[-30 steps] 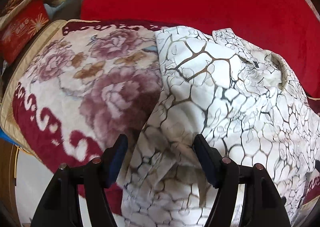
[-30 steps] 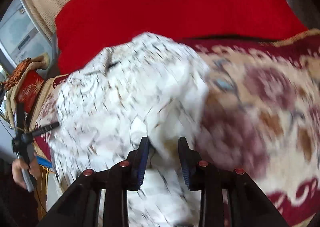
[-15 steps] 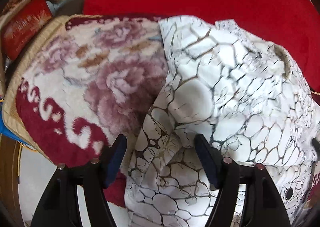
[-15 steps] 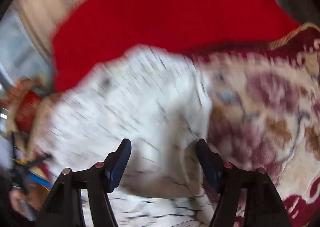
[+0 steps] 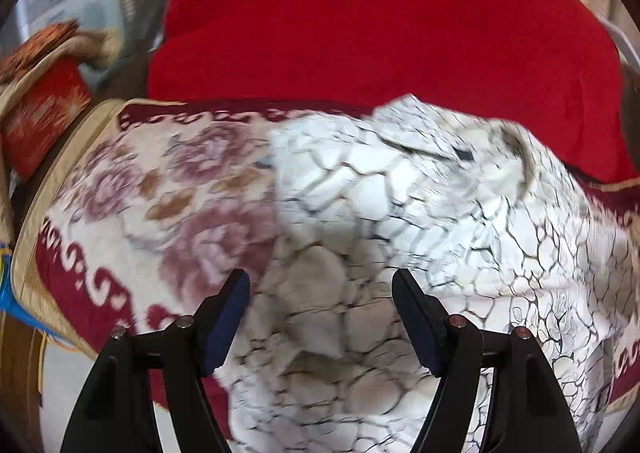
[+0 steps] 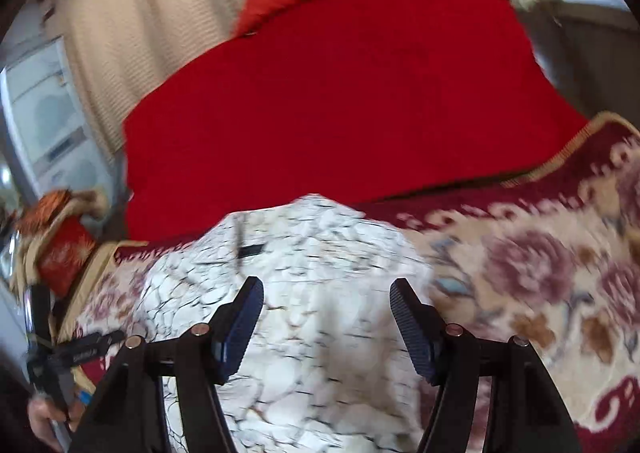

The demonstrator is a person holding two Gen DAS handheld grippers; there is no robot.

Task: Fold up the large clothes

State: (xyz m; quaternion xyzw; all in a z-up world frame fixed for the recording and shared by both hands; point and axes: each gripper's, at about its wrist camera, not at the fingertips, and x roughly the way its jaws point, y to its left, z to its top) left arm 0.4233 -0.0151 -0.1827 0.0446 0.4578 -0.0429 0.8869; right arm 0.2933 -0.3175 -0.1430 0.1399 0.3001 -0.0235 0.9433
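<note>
A white garment with a dark crackle print (image 5: 400,221) lies spread on a floral blanket (image 5: 160,193), collar end toward the far side. It also shows in the right wrist view (image 6: 320,273). My left gripper (image 5: 320,289) is open and empty, its fingers hanging over the garment's near left part. My right gripper (image 6: 326,297) is open and empty above the garment's middle. The left gripper and the hand that holds it show small at the left edge of the right wrist view (image 6: 60,357).
A large red cushion (image 5: 380,25) backs the blanket, also in the right wrist view (image 6: 340,101). A red box (image 5: 40,113) stands at the far left beside the blanket. The blanket's near left edge (image 5: 28,293) drops off. A beige curtain (image 6: 140,13) hangs behind.
My right gripper has opened, let go of the garment and pulled up and back. My left gripper stays open and has drawn back a little; the garment lies flatter.
</note>
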